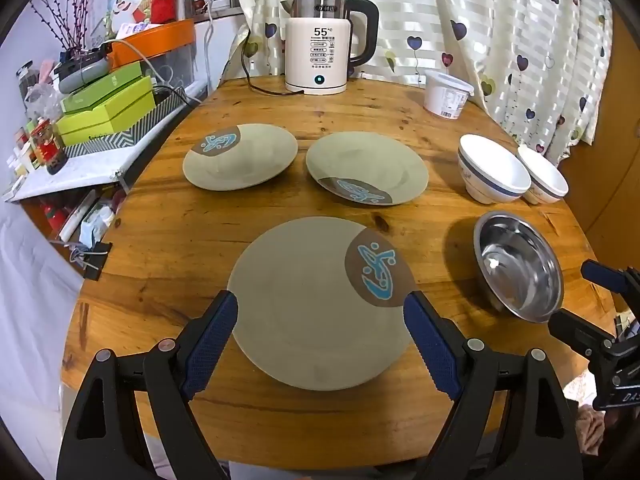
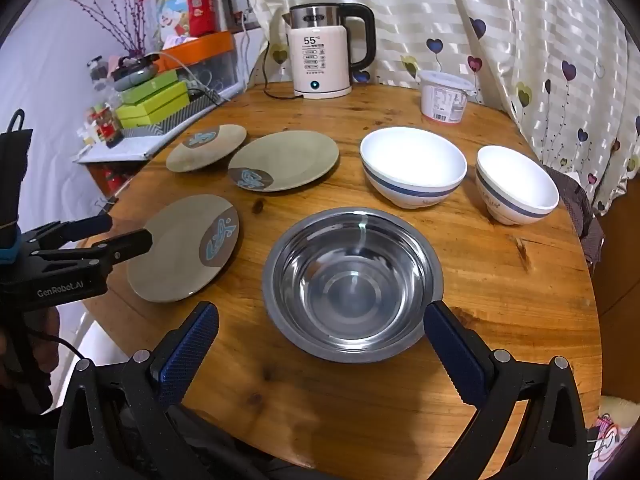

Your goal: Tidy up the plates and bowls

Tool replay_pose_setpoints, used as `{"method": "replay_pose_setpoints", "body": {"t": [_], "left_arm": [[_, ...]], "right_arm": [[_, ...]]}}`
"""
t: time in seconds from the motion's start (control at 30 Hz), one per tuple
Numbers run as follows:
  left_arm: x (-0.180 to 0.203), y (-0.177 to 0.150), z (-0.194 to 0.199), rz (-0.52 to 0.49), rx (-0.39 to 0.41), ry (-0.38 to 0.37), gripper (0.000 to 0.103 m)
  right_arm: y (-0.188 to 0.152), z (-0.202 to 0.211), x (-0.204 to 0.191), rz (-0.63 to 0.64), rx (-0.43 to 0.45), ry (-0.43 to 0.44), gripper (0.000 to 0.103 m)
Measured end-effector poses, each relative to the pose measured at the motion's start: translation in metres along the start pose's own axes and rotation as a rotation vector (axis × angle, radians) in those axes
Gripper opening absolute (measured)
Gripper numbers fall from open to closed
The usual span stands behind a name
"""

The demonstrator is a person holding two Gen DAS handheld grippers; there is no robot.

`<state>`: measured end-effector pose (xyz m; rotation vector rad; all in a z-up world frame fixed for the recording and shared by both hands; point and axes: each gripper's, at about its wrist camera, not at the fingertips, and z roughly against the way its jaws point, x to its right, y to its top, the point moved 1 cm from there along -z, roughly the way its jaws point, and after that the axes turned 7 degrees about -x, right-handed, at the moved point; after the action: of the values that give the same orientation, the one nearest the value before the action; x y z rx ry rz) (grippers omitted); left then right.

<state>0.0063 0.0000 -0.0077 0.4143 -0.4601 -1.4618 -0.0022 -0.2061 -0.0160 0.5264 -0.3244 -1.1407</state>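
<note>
Three beige plates with a brown and blue motif lie on the round wooden table [image 1: 168, 240]: a near plate [image 1: 316, 304], a far left plate [image 1: 240, 156] and a far middle plate [image 1: 366, 168]. My left gripper [image 1: 320, 304] is open above the near plate, fingers on either side of it. A steel bowl [image 2: 352, 284] sits to its right, with a large white bowl [image 2: 412, 168] and a small white bowl [image 2: 516, 184] behind. My right gripper [image 2: 320, 316] is open and empty around the steel bowl's near rim. The left gripper [image 2: 128, 232] also shows in the right wrist view.
An electric kettle [image 1: 324, 44] stands at the back of the table with a white tub [image 1: 446, 94] to its right. A cluttered shelf with green boxes [image 1: 108, 104] lies past the left edge. A heart-patterned curtain [image 1: 500, 40] hangs behind.
</note>
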Motion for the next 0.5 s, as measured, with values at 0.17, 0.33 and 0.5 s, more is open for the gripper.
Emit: {"method": "replay_pose_setpoints", "body": {"t": [0.17, 0.33, 0.5], "left_arm": [[-0.0009, -0.0002, 0.0008, 0.001, 0.005, 0.000, 0.086], [-0.0026, -0.0016, 0.0023, -0.003, -0.001, 0.027, 0.086], [-0.0027, -0.0006, 0.0011, 0.000, -0.006, 0.026, 0.086]], "right_arm": [[0.0010, 0.0009, 0.0026, 0.000, 0.006, 0.001, 0.103], [0.0000, -0.0001, 0.0006, -0.006, 0.007, 0.001, 0.103], [0.0026, 0.0008, 0.0068, -0.015, 0.008, 0.006, 0.103]]}}
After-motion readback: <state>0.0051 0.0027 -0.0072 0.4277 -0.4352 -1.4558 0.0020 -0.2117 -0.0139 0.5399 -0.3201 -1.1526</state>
